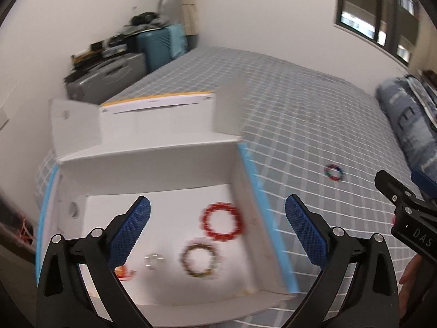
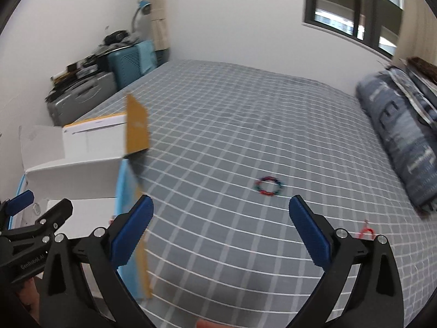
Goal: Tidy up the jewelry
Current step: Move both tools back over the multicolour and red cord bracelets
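Bracelets [image 1: 221, 222] in white box [image 1: 153, 169]; both grippers wide apart, empty.

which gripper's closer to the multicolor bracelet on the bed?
Right. The right gripper faces the multicolor bracelet, just ahead of its fingertips; the left gripper hangs over the box, bracelet off to its right.

Three bead bracelets [image 1: 222, 222], perhaps three smaller pieces [image 1: 153, 261], one open box [image 1: 153, 169].

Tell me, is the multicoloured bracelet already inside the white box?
No, the multicoloured bracelet lies on the checked bedsheet, well apart from the white box.
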A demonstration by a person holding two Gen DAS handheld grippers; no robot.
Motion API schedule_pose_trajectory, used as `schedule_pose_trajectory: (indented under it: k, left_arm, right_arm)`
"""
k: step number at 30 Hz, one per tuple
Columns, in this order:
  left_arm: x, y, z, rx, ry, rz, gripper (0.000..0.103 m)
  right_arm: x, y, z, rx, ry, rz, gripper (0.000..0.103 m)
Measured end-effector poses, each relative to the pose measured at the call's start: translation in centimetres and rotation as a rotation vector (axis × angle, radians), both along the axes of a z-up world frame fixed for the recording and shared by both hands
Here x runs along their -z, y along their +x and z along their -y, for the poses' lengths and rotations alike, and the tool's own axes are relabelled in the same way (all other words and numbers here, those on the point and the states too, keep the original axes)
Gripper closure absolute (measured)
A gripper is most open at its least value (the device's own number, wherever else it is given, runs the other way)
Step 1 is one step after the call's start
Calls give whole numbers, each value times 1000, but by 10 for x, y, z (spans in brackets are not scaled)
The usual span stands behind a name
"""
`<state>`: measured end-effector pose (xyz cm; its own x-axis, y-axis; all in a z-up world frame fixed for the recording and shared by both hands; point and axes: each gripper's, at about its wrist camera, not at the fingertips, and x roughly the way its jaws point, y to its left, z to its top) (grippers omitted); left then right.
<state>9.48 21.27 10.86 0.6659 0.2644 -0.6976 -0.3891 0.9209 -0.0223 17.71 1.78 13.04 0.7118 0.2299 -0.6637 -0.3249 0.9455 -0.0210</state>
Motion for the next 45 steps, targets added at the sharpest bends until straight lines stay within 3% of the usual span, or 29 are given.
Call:
schedule_pose_trajectory:
  k: [9, 16, 25, 30, 36, 45]
  left_arm:
    - [12, 36, 97, 163, 9, -10, 6]
    - [25, 87, 141, 223, -27, -36, 6]
    - [69, 171, 170, 257, -91, -155, 6]
    - [90, 210, 186, 278, -39, -189, 6]
    - [119, 257, 197, 304, -38, -212, 6]
    - [175, 308, 200, 293, -25, -296, 6]
  right_arm:
    - [7, 12, 102, 153, -15, -18, 8]
    - [29, 34, 173, 258, -9, -76, 8]
    - [69, 80, 222, 318, -16, -167, 8]
    - [98, 110, 240, 317, -23, -228, 8]
    - [143, 140, 265, 348, -41, -350, 8]
    - [182, 152, 295, 386, -20, -456, 8]
